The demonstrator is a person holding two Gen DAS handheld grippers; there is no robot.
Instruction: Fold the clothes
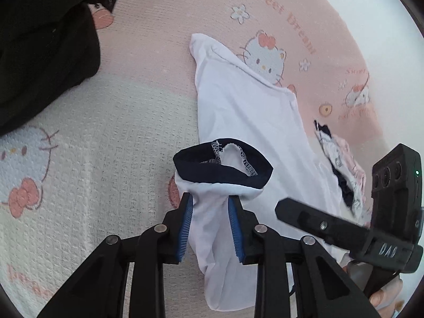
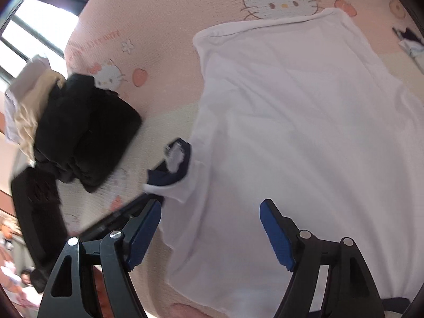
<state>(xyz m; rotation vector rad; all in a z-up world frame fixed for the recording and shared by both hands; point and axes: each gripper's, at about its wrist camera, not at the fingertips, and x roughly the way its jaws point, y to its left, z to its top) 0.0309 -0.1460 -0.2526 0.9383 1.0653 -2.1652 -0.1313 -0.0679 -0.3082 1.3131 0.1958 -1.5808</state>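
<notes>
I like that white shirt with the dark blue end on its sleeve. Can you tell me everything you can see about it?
The white shirt looks thin, soft and stretchy. It lies spread on the pink cartoon-cat blanket, slightly wrinkled. One sleeve ends in a navy cuff with white stitching showing inside. The left gripper pinches that sleeve just below the cuff, lifting it. The right gripper hangs open over the shirt's body, not gripping it.

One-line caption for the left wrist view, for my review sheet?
Left gripper pinches the navy-trimmed sleeve of a white T-shirt on a cartoon-cat bedspread; the right gripper is alongside.
</notes>
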